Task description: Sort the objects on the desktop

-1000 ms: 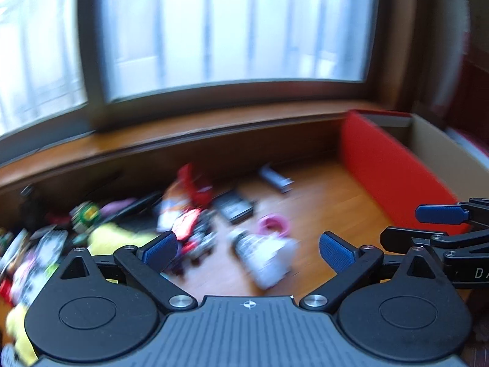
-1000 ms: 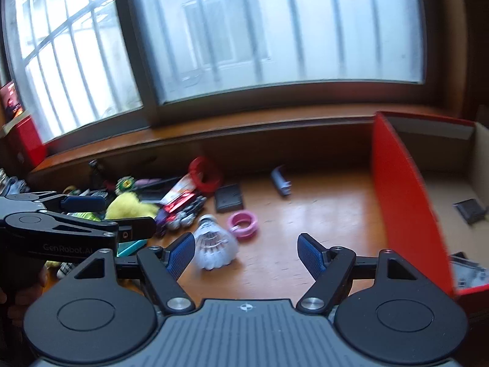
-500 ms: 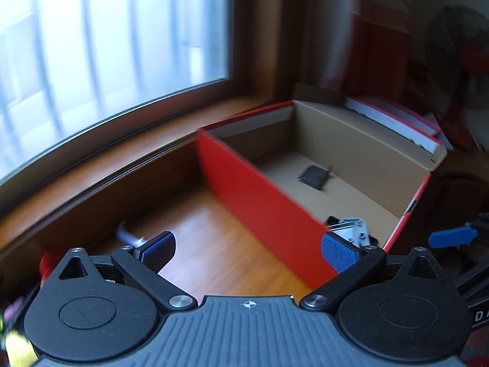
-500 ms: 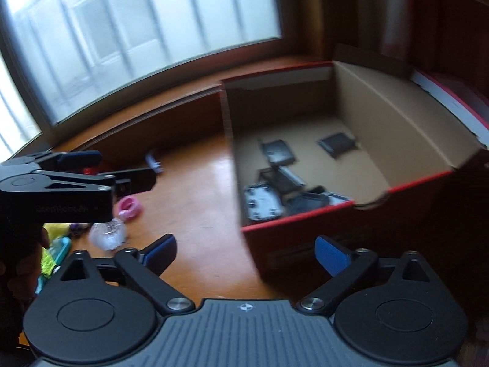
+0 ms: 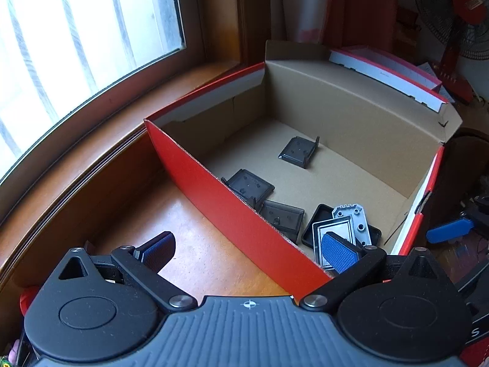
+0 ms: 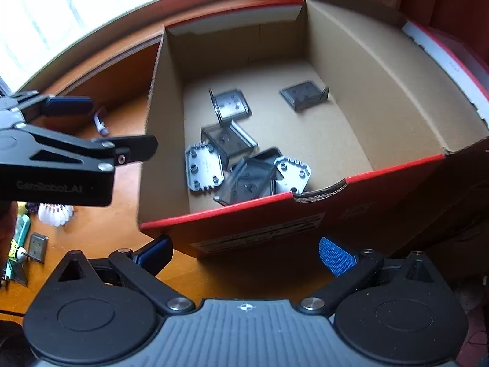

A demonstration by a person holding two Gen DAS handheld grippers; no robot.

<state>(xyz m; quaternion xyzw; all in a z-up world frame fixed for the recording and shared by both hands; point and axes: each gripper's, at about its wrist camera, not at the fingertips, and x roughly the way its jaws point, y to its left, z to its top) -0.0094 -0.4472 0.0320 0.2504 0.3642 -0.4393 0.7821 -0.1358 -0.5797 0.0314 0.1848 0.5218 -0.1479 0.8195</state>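
1. The red cardboard box [image 6: 305, 214] sits on the wooden desk [image 5: 195, 244] as the collecting bin. Several dark and grey plastic pieces [image 6: 235, 165] lie loose on its floor, most bunched near the front wall, which suggests they were dropped in rather than set down.
2. The right gripper [image 6: 244, 253] hangs just outside the box's front wall with its jaws spread wide and nothing between them. They have just been opening.
3. The left gripper [image 5: 247, 247] straddles the box's long red side, one blue pad over the desk, the other over the pieces inside. Its jaws also stand wide and empty.
4. A shuttlecock [image 6: 55, 212] and other small clutter wait on the desk left of the box, still unsorted.
5. A second ago both cameras faced the window and the clutter pile; now both look down into the box, so the hands have swung across to the bin.
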